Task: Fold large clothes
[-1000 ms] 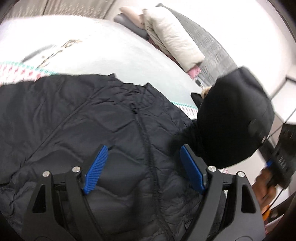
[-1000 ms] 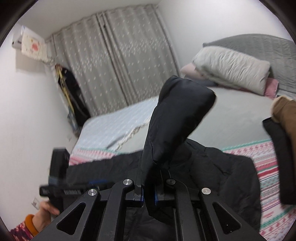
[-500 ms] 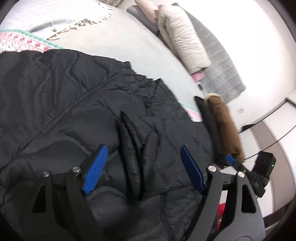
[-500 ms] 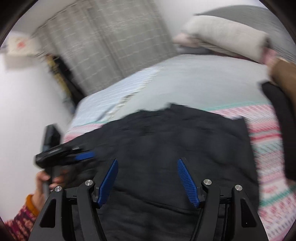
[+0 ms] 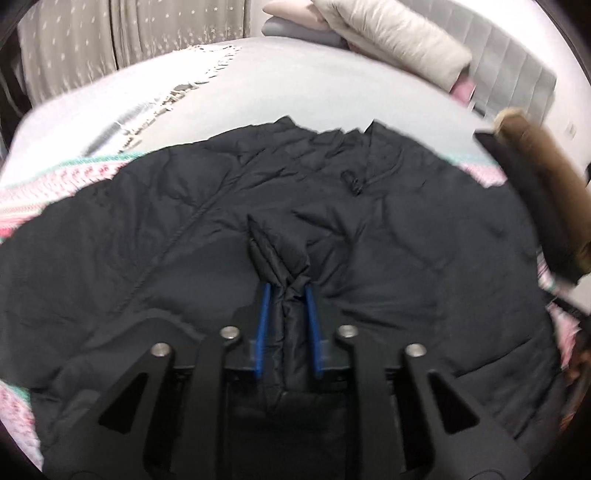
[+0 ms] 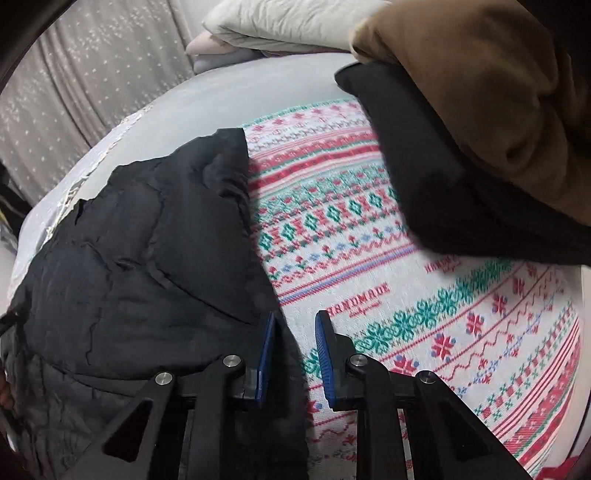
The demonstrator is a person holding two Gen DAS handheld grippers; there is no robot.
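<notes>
Bedtop: both tools point(image 5: 287, 291) point(image 6: 294, 321) down-tilted over jacket point(image 5: 369, 258).

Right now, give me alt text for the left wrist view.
The left tool is closing on a pinched ridge of a black puffer jacket spread over a patterned blanket on a bed. Folded bedding is stacked beyond.

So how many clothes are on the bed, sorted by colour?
Black: 2, the puffy jacket spread out flat and a folded black garment lying on the patterned blanket
Brown: 1, a folded brown garment on top of the folded black one
Total: 3
</notes>
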